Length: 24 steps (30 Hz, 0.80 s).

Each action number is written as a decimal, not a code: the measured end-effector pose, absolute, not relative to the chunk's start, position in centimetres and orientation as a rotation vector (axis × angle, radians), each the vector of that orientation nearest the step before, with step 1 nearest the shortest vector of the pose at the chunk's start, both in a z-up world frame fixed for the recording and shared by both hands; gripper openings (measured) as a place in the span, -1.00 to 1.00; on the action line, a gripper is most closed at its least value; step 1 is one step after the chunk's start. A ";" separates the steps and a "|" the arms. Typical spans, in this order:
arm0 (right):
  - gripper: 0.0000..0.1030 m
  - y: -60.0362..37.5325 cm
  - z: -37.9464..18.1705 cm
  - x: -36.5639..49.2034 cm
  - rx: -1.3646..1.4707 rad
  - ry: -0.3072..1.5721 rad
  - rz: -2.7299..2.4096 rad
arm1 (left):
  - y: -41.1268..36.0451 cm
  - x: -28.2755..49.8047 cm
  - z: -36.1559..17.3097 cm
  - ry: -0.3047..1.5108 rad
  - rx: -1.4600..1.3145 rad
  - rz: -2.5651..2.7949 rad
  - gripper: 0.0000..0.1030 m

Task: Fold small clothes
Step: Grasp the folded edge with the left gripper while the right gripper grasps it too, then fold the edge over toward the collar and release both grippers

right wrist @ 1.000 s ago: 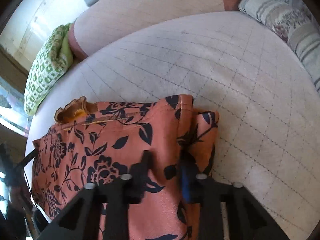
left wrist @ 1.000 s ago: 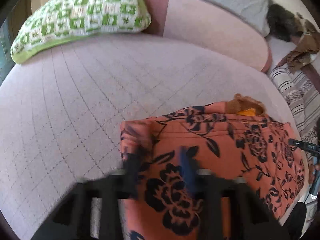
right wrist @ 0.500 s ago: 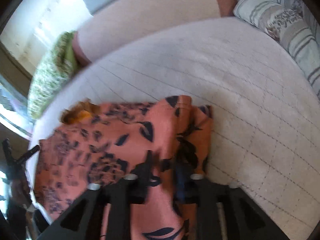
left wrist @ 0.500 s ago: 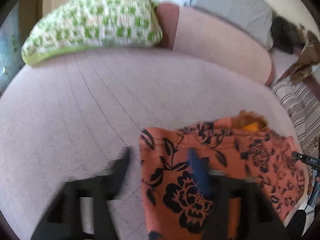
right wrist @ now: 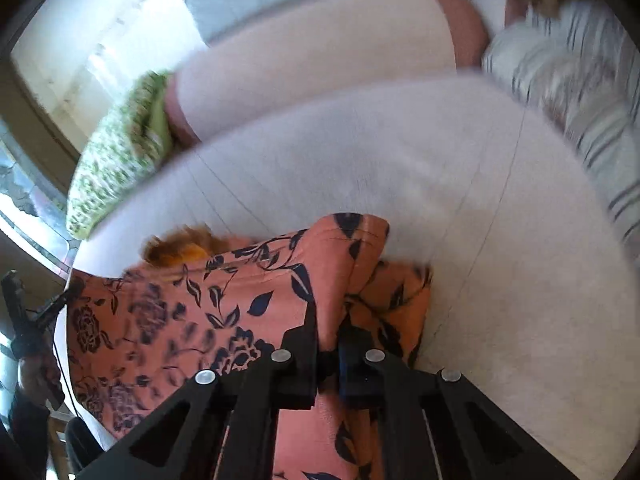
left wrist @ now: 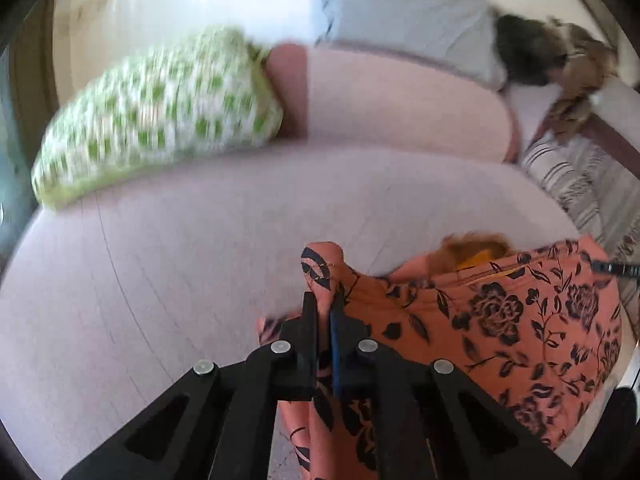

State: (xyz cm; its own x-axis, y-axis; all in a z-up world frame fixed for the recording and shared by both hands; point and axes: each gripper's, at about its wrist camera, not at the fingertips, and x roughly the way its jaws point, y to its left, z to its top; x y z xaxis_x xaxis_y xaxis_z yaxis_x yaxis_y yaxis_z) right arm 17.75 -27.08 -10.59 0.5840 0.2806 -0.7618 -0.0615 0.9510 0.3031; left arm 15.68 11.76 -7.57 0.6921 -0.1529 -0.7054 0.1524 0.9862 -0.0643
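2 grippers, both pinched tight on cloth! The left gripper (left wrist: pixel 324 312) has just snapped closed on a raised corner of the orange floral garment (left wrist: pixel 500 328), and the right gripper (right wrist: pixel 329 320) has just clamped the opposite fold (right wrist: pixel 224 300). It lies on the pale quilted cushion (left wrist: pixel 180 264). No writing is readable anywhere. Only the left view shows what may be a furry brown heap (left wrist: pixel 560 68); the green checked pillow (right wrist: pixel 116 160) blurs in both.

I see a pale quilted bed (left wrist: pixel 208 264). On it lie a floral garment (left wrist: pixel 520 332), a green pillow (left wrist: pixel 160 120) beyond it, and a striped pillow (right wrist: pixel 592 92).
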 end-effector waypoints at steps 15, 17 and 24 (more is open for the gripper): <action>0.14 -28.0 -10.4 15.2 0.237 0.857 0.033 | 15.0 12.9 -6.1 0.786 -0.107 -0.068 0.11; 0.25 -26.6 -8.8 13.9 0.279 0.814 0.117 | 13.6 10.8 -5.3 0.767 -0.103 -0.129 0.12; 0.33 -24.5 -16.7 13.4 0.406 1.088 0.206 | 8.9 10.3 -14.7 0.995 0.055 -0.104 0.31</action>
